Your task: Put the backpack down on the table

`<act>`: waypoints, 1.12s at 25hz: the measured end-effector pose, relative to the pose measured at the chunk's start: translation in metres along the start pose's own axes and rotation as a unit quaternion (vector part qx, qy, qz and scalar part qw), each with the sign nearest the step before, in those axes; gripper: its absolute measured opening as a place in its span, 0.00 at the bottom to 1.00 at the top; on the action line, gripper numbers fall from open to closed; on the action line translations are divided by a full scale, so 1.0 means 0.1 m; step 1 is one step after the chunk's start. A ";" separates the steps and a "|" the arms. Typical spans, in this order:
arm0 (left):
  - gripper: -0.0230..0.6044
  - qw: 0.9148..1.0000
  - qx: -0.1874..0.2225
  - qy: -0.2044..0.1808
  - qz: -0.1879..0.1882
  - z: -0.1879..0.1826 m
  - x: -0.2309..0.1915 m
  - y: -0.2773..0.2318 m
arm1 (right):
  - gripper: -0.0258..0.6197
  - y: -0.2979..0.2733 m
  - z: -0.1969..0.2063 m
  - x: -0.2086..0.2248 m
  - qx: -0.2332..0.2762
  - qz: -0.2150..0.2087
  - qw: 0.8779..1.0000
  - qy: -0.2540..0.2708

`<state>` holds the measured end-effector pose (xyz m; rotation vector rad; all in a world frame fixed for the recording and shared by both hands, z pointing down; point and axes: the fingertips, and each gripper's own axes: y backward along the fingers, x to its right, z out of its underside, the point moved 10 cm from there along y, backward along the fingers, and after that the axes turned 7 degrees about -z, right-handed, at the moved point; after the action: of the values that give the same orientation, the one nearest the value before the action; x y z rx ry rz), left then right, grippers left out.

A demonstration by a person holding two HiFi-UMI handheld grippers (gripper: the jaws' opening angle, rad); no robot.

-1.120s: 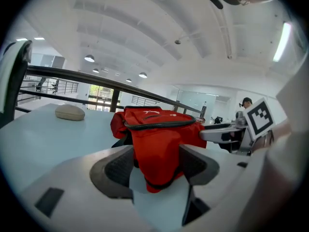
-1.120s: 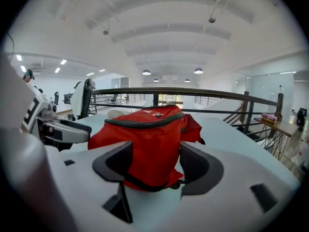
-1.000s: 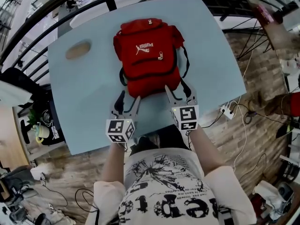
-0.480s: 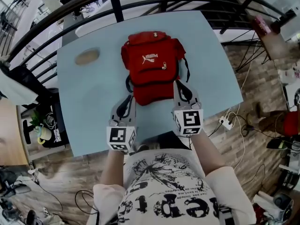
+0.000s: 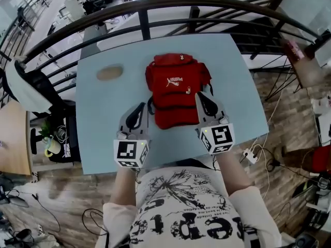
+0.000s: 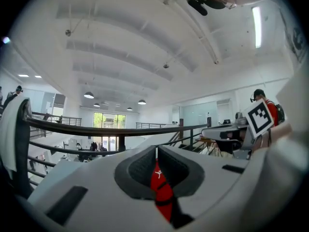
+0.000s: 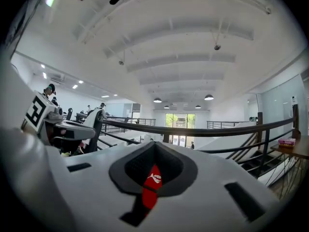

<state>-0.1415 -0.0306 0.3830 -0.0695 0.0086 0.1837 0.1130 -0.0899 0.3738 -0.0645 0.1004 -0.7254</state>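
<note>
A red backpack [image 5: 176, 89] with a white logo lies flat on the light blue table [image 5: 103, 133], its black straps at its sides. My left gripper [image 5: 139, 109] hovers over the bag's near left corner and is shut, its jaws having just closed with nothing between them. My right gripper [image 5: 203, 98] hangs over the near right corner, also shut and empty. In the left gripper view the closed left gripper [image 6: 156, 151] shows only a red strip of the backpack [image 6: 161, 192] through the slit. The right gripper [image 7: 153, 146] shows the backpack [image 7: 151, 185] the same way.
A brown oval object [image 5: 109, 73] lies on the table's far left. A black railing [image 5: 155, 6] curves behind the table. A chair draped in white [image 5: 20, 81] stands at the left. Cables and a power strip [image 5: 253, 154] lie on the wooden floor at the right.
Both grippers have gone from open at the bag's near edge to shut, and have risen above the table. The backpack has stayed lying on the table.
</note>
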 end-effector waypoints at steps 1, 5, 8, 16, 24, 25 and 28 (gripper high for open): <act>0.07 1.000 0.003 -0.003 -0.006 -0.05 -0.02 -0.01 | 0.03 -0.02 -0.03 0.01 0.001 -0.006 1.000 0.001; 0.07 1.000 0.010 -0.012 -0.026 -0.18 -0.06 -0.04 | 0.03 -0.13 -0.09 0.02 0.006 -0.025 1.000 0.012; 0.07 0.999 0.015 -0.019 -0.026 -0.22 -0.05 -0.08 | 0.03 -0.20 -0.16 0.04 0.012 -0.038 0.999 0.027; 0.07 0.999 0.025 -0.024 -0.033 -0.29 -0.02 -0.12 | 0.03 -0.34 -0.14 0.12 0.009 -0.044 0.999 0.029; 0.07 0.999 0.033 -0.011 -0.033 -0.33 -0.02 -0.16 | 0.03 -0.39 -0.14 0.12 0.009 -0.063 0.997 0.052; 0.07 0.999 0.033 -0.013 -0.033 -0.33 -0.01 -0.16 | 0.03 -0.39 -0.14 0.13 0.011 -0.063 0.997 0.050; 0.07 0.999 0.034 -0.018 -0.034 -0.33 0.02 -0.16 | 0.03 -0.38 -0.14 0.13 0.014 -0.064 0.997 0.048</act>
<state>-0.1370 -0.0486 0.3512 0.0006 -0.0244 0.1158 0.0958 -0.1276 0.3627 -0.0100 0.1790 -0.8581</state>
